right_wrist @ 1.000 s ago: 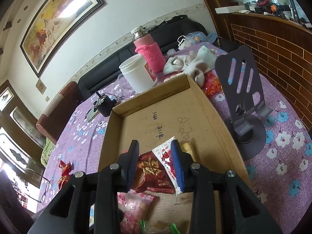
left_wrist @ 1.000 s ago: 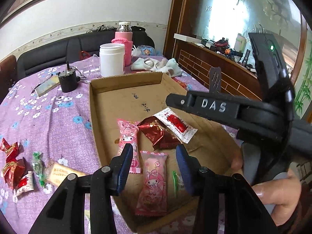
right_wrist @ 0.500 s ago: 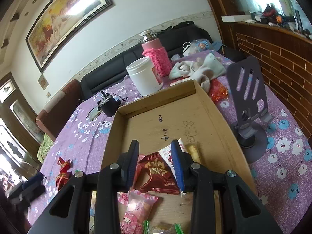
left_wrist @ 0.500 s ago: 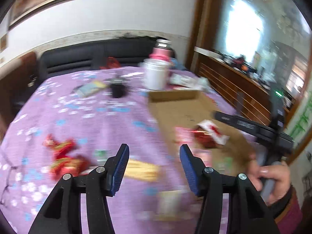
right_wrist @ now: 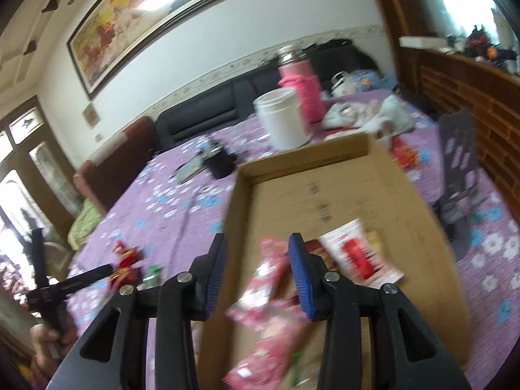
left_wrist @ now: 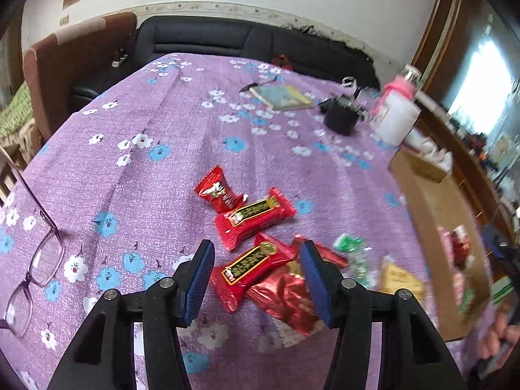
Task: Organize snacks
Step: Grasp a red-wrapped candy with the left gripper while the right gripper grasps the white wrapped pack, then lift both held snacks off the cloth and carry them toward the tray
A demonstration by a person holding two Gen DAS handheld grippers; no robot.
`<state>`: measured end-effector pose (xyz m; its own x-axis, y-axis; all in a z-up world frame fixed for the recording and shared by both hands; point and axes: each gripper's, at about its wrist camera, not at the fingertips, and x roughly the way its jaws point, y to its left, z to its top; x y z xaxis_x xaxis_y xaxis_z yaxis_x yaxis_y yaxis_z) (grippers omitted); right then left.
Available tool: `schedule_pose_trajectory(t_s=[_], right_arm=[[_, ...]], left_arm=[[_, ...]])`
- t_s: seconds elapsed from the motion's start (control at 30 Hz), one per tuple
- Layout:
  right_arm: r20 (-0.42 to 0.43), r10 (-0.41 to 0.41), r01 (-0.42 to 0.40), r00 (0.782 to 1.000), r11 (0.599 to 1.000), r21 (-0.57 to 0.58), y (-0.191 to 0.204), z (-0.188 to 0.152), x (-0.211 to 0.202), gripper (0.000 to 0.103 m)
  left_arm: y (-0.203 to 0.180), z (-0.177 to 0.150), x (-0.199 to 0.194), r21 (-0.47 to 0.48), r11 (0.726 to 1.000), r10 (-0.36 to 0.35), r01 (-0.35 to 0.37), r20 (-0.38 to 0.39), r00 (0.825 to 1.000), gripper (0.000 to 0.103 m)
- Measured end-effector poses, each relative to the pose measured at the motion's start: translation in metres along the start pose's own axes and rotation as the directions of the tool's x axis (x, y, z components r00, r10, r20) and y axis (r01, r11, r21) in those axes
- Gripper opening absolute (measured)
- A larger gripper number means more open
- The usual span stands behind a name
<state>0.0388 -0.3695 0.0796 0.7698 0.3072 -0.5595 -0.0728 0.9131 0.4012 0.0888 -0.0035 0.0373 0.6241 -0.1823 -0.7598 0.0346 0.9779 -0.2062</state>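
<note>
I have swung my left tool [left_wrist: 256, 276] away from the shallow brown cardboard tray [right_wrist: 390, 175], where it hovered a second ago, over to the loose snacks on the purple flowered cloth of the desk [left_wrist: 162, 123]. Its blue pads stand apart and empty, framing a red foil packet with a gold label [left_wrist: 252, 265]; a second like it [left_wrist: 255, 217] and a red twisted sweet [left_wrist: 216, 191] lie just beyond. I judge the next pickup starts here.

My right tool [right_wrist: 256, 273] has stayed over the tray; its jaws are opening with nothing pressed between them, a pink cartoon-printed packet [right_wrist: 269, 279] lying on the tray floor below beside a white sachet with a red patch [right_wrist: 357, 253]. That delivery looks done.

A pair of purple-framed glasses [left_wrist: 35, 266] lies at the desk's left edge. Farther back stand a white plastic jar [right_wrist: 282, 120] and a pink sleeved flask [right_wrist: 302, 94], with a black sofa [left_wrist: 208, 35] and a framed painting [right_wrist: 139, 22] behind.
</note>
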Motion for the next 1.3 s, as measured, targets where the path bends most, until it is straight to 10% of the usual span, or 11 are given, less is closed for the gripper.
schedule_pose_trajectory(t_s=[0.07,0.27,0.57,0.97,1.03,1.3], right_arm=[[-0.039,0.060,-0.060,0.997,0.998,0.000,0.011,-0.005,0.001,0.039],[-0.198,0.179,-0.184,0.964,0.983,-0.005,0.051,-0.029,0.000,0.040],[-0.363,0.141,-0.158,0.921,0.987,-0.018,0.079,-0.085,-0.010,0.040],[-0.366,-0.179,0.123,0.913,0.978,-0.171,0.101,-0.107,0.028,0.039],[-0.339,-0.224,0.156,0.914,0.964,-0.216,0.105,-0.106,0.031,0.024],[-0.286,-0.116,0.031,0.951,0.958,-0.286,0.144,-0.084,0.051,0.021]], left_arm=[[-0.003,-0.002,0.007,0.012,1.000,0.022,-0.022,-0.020,1.000,0.041],[-0.001,-0.005,0.013,0.032,0.996,0.083,-0.082,-0.023,0.996,0.040],[0.008,-0.006,0.016,0.008,0.988,0.156,-0.156,-0.028,0.987,0.025],[0.022,-0.005,0.012,-0.056,0.990,0.125,-0.127,-0.030,0.992,0.025],[0.022,-0.005,0.012,-0.055,0.990,0.127,-0.128,-0.033,0.991,0.025],[0.022,-0.005,0.012,-0.060,0.987,0.147,-0.148,-0.018,0.989,0.025]])
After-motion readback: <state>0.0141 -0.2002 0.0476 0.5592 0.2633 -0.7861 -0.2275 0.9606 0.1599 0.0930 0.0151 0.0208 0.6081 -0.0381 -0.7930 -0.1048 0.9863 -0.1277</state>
